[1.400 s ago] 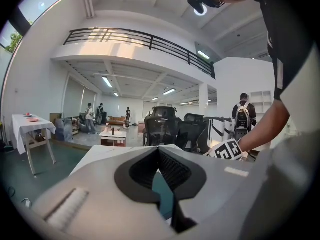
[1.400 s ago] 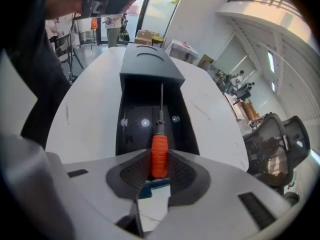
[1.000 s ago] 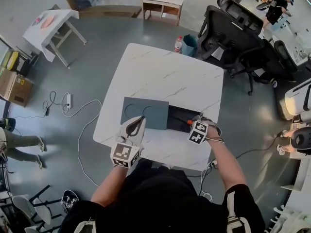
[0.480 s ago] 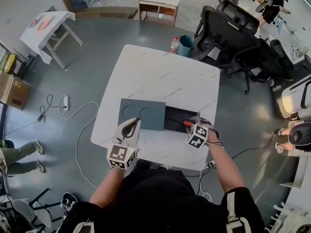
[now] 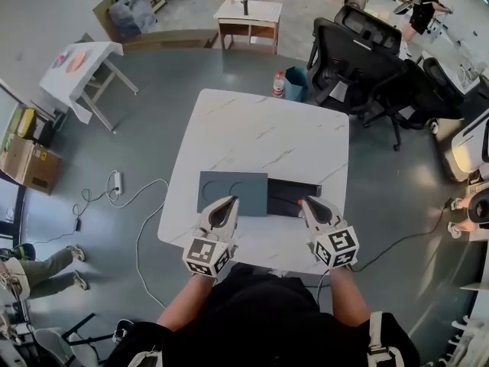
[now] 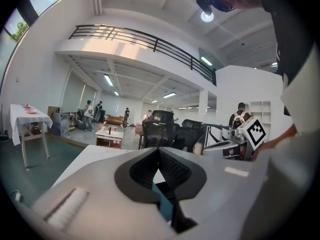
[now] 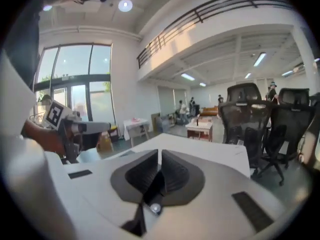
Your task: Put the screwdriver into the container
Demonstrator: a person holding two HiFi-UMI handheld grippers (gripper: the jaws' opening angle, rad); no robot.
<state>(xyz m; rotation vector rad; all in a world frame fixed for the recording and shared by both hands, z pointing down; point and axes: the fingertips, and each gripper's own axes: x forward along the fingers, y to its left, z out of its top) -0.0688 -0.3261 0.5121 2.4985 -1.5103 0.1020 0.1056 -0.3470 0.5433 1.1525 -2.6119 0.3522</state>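
A black container (image 5: 295,193) lies open on the white marble table (image 5: 260,132), with a grey lid (image 5: 233,192) lying over its left part. No screwdriver shows; the container's inside is dark. My left gripper (image 5: 229,202) hovers at the lid's near edge, its jaws shut on nothing (image 6: 159,150). My right gripper (image 5: 308,202) is over the container's near rim. Its jaws are closing, nearly together, with nothing between them (image 7: 160,153).
Black office chairs (image 5: 359,52) stand past the table's far right corner. A bottle (image 5: 279,82) and a teal bin (image 5: 296,71) sit on the floor behind the table. A white cable (image 5: 137,205) runs along the floor at the left.
Both grippers have drawn back toward the near table edge. The right gripper has come away from the orange screwdriver handle in the container, which no longer shows. Its marker cube now faces up.
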